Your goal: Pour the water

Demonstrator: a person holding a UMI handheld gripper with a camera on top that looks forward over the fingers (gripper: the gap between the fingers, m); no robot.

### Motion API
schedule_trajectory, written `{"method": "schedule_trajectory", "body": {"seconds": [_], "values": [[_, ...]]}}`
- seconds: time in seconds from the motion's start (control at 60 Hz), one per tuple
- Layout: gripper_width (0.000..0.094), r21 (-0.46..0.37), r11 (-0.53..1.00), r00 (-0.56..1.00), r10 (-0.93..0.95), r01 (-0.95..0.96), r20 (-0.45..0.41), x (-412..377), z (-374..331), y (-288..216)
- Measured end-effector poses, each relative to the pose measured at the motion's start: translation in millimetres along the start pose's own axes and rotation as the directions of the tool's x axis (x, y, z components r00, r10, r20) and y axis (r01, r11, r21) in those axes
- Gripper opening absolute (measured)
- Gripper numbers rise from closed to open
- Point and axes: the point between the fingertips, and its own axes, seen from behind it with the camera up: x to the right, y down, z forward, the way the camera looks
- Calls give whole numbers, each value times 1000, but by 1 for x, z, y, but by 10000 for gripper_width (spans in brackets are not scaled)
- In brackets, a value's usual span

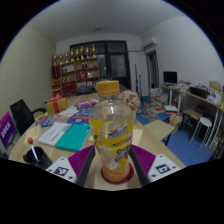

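A clear plastic bottle (111, 125) with an orange cap, a yellow label and pale liquid stands upright between my fingers. Its base rests on a round red coaster (115, 173) on the wooden table (160, 130). My gripper (112, 150) is shut on the bottle: the purple pads (84, 158) press its lower sides, left and right. No cup or glass shows in this view.
Papers, a teal folder (72, 137) and small items lie on the table to the left. A black chair (22, 115) stands at the left. Beyond are shelves with bottles (78, 68), a desk with a monitor (170, 78) and a stool (205, 125) at the right.
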Motion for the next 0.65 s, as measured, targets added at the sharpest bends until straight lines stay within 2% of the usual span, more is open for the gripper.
{"method": "schedule_trajectory", "body": {"seconds": [0.017, 0.05, 0.117, 0.233, 0.433, 0.65], "values": [[848, -8, 1000, 1000, 2, -2, 3, -1, -5, 0], [856, -26, 1000, 1000, 11, -12, -18, -33, -23, -10], [837, -33, 999, 999, -2, 1, -35, -19, -44, -16], [837, -71, 997, 998, -34, 31, -47, -45, -110, -22], [837, -98, 995, 999, -22, 18, -37, -124, -236, -48], [832, -104, 994, 997, -31, 24, -64, -212, -365, -57]]}}
